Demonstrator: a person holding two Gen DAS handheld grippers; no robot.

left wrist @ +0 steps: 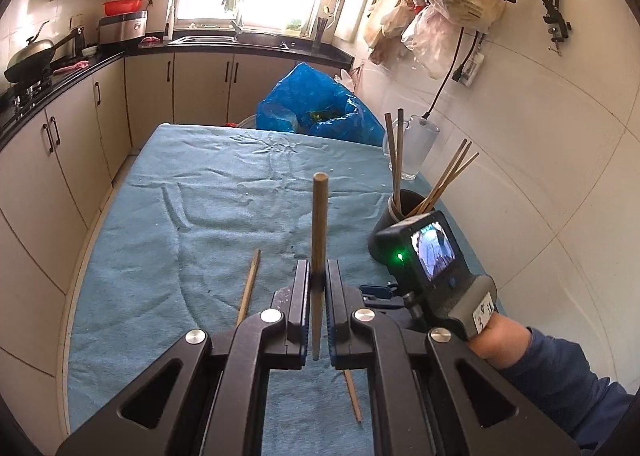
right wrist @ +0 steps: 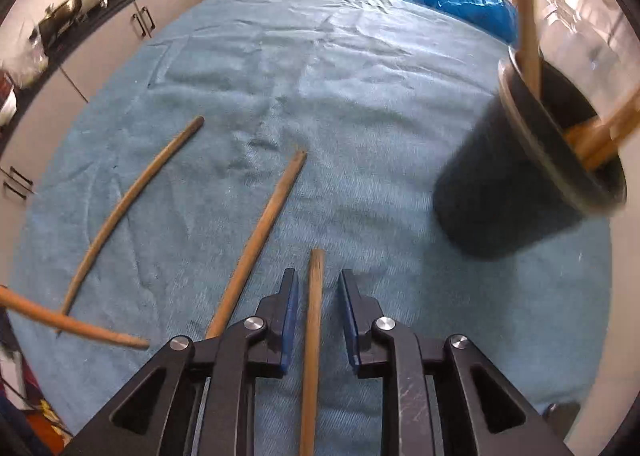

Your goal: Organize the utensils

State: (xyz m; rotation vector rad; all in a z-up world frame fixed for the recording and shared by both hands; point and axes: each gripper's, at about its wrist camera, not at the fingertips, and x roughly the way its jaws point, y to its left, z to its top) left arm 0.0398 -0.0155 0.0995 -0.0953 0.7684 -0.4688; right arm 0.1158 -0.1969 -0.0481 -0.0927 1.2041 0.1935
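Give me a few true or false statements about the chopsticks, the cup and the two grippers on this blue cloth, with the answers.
1. The left gripper is shut on a wooden chopstick. True.
2. The round black holder cup is empty. False: several chopsticks stand in it.
3. The right gripper clamps its chopstick. False: a chopstick lies between its fingers with gaps on both sides.
4. Loose chopsticks lie on the blue towel cloth. True.
5. The holder cup lies tipped over. False: it stands upright.
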